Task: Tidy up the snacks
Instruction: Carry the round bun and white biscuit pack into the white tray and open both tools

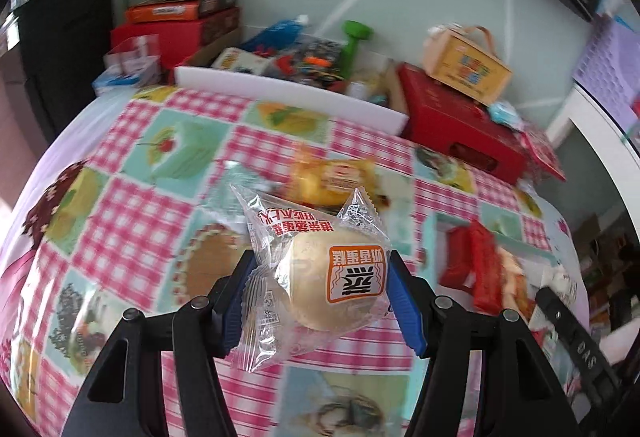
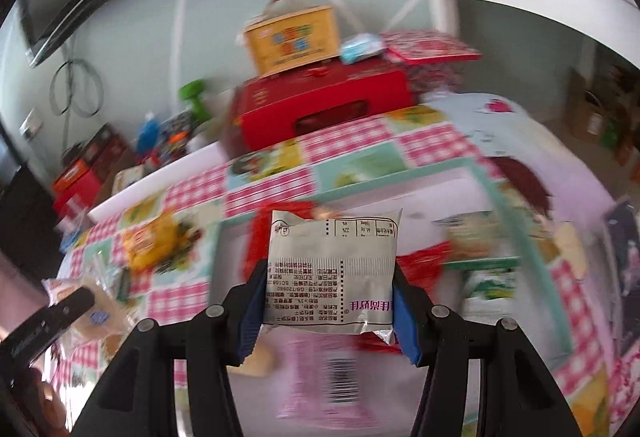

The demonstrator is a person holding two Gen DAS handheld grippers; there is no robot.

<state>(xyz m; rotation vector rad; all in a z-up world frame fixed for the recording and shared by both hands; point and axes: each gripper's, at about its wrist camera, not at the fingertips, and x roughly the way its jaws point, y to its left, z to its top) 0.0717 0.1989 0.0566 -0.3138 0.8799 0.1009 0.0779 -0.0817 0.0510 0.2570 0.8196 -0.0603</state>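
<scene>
1. Left gripper (image 1: 320, 279) is clamping a round cake in a clear wrapper (image 1: 320, 277) between its blue pads, holding it in the lower middle of the left wrist view, above the checked tablecloth (image 1: 132, 221).
2. Right gripper (image 2: 326, 307) is squeezing a silver snack packet (image 2: 332, 273), printed back facing the camera, in the lower middle of the right wrist view.
3. Under that packet a tray with a teal rim (image 2: 516, 221) is sitting on the cloth; red wrappers (image 2: 424, 265) and a green-and-white packet (image 2: 488, 281) are lying inside it, too blurred to read.
4. In the left wrist view, a yellow snack bag (image 1: 332, 181) is lying on the cloth just beyond the cake, and red packets (image 1: 476, 261) are showing at the right, inside the tray's rim.
5. At the far edge of the table, upper middle of the left view, a white tray (image 1: 288, 93) is holding assorted clutter, with a green dumbbell (image 1: 354, 45) standing behind.
6. Right of it, a red box (image 1: 460, 125) is carrying a yellow carton with a handle (image 1: 466, 61).
7. Stacked red and orange boxes (image 1: 180, 21) are sitting at upper left.
8. At the lower left of the right view, the other gripper's black finger (image 2: 60, 309) is showing, near a wrapped cake.
</scene>
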